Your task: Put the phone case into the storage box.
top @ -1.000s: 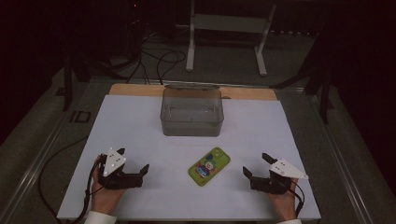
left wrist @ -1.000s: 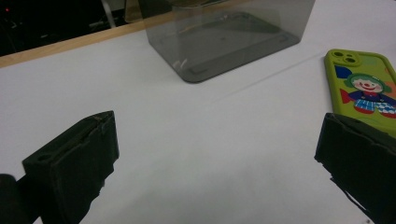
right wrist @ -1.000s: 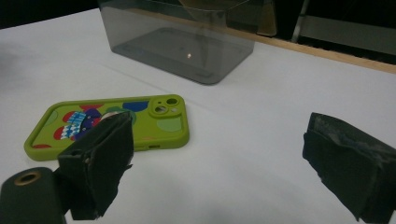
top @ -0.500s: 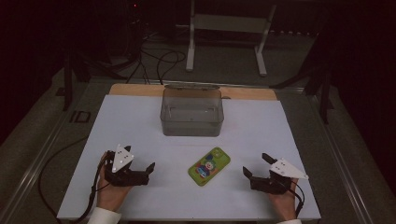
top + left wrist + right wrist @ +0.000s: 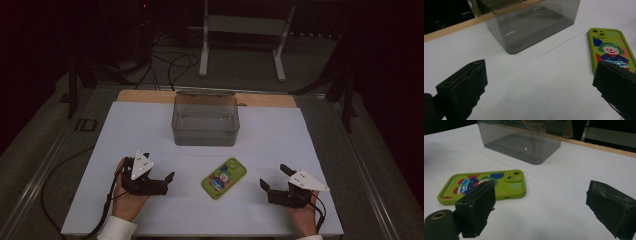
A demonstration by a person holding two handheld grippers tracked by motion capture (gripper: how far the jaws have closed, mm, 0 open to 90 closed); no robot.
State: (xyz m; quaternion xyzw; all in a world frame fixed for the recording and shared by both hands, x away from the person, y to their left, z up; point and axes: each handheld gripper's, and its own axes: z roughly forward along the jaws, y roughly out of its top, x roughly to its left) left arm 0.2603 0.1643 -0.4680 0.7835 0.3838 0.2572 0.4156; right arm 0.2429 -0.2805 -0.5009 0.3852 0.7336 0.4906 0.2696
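Now my left gripper (image 5: pixel 161 181) has slid right toward the phone (image 5: pixel 224 178), jaws spread and empty. The right gripper (image 5: pixel 272 178) hasn't moved, jaws also spread. The phone lies flat between them, before the box (image 5: pixel 205 120); I judge a left-side pickup is starting.

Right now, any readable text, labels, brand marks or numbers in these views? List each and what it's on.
No readable text anywhere.
Phone: green case with a cartoon clown picture, no words or logo legible.
Clear box: no label or marking visible.
Floor left of the table: a white mark, perhaps "ID" or "10", too blurred to be sure.
Left tongs, right tongs: no print visible.
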